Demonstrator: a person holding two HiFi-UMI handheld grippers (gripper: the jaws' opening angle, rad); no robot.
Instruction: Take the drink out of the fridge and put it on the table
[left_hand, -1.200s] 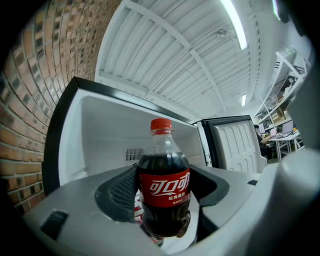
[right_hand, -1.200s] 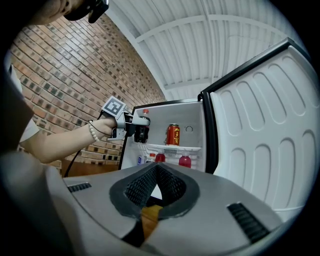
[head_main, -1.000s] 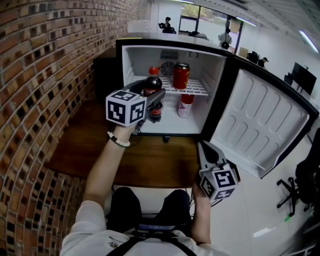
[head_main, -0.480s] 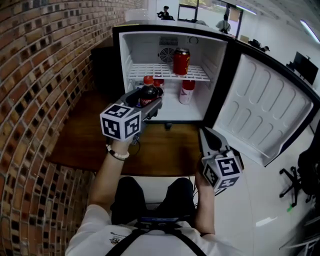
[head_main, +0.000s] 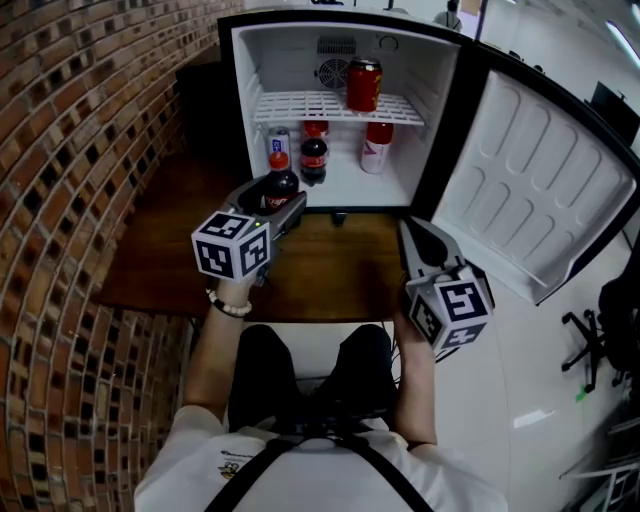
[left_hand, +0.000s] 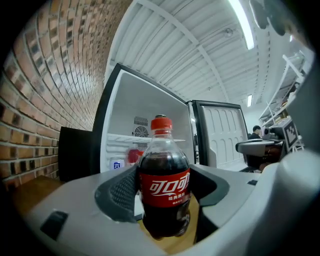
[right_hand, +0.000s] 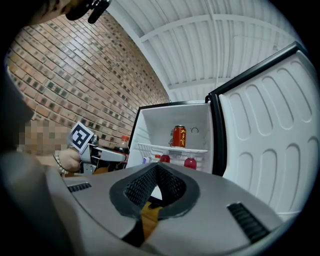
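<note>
Pulled back and lowered over the last second: the left gripper (head_main: 270, 198) with its cola bottle (left_hand: 165, 175), from just inside the fridge mouth to a spot out over the table. Clamped on the bottle's belly, pads pressing either side at label height; upright, red cap on top. Hangs above the wooden table (head_main: 330, 285), close to the far edge and just in front of the fridge (head_main: 247, 70); cannot tell from either view whether the base touches the wood yet.

Reads as the 1st half of the task done: drink out of the fridge, only the set-down left. Calls for a straight drop until the base sits flat, then a parting of the pads and a level retreat, so as not to drag or tip a narrow, top-heavy bottle.

Off to the right, held low near the table's front edge: the right gripper (right_hand: 156, 175), jaws pinched together at the tips, nothing between them, nose aimed at the fridge. Takes no part for now.

Farther out, fridge interior fully bared, door (head_main: 530, 180) swung to the right. Left inside: 1 red can (head_main: 363, 84) on the wire shelf (head_main: 300, 104), and beneath it a 2nd cola bottle (head_main: 314, 160), a small can (head_main: 279, 142) beside that, and a red-and-white bottle (head_main: 376, 148) further right. Well apart from the held bottle, all 4, so no risk of a knock. Beyond the table on the left, only the brick wall (head_main: 70, 150).
</note>
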